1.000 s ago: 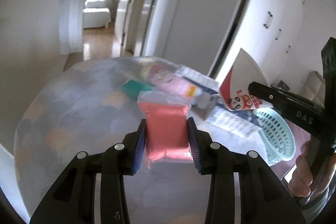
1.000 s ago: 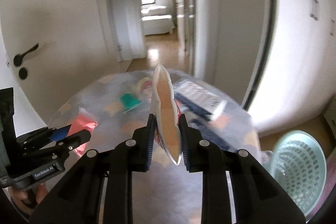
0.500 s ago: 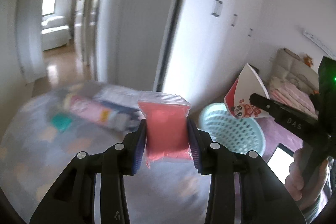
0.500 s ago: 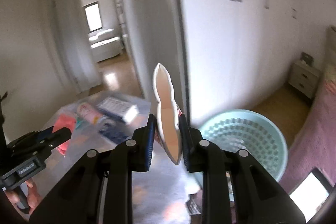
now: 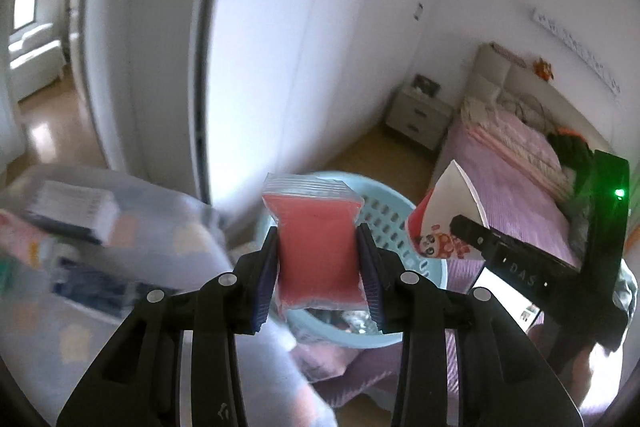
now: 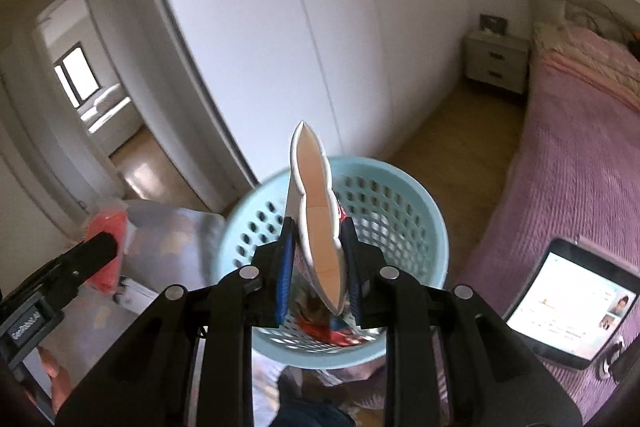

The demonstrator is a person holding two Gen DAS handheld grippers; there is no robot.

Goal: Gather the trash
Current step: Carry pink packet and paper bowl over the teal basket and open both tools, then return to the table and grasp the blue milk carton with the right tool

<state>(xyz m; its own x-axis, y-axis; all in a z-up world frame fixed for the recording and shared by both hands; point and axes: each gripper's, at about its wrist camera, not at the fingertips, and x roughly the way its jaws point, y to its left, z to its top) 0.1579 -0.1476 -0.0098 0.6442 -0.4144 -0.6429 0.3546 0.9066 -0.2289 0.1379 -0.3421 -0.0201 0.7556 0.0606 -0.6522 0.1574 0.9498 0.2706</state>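
Two grippers each carry a piece of trash above a pale blue basket. Left gripper is clamped part-way closed on a red packet, which sits upright between its pads, in front of the basket's rim. Right gripper is nearly closed on a flattened white paper carton, held edge-on directly over the basket's opening. Wrappers already lie inside. A lit tablet rests on the pink bed beside the basket.
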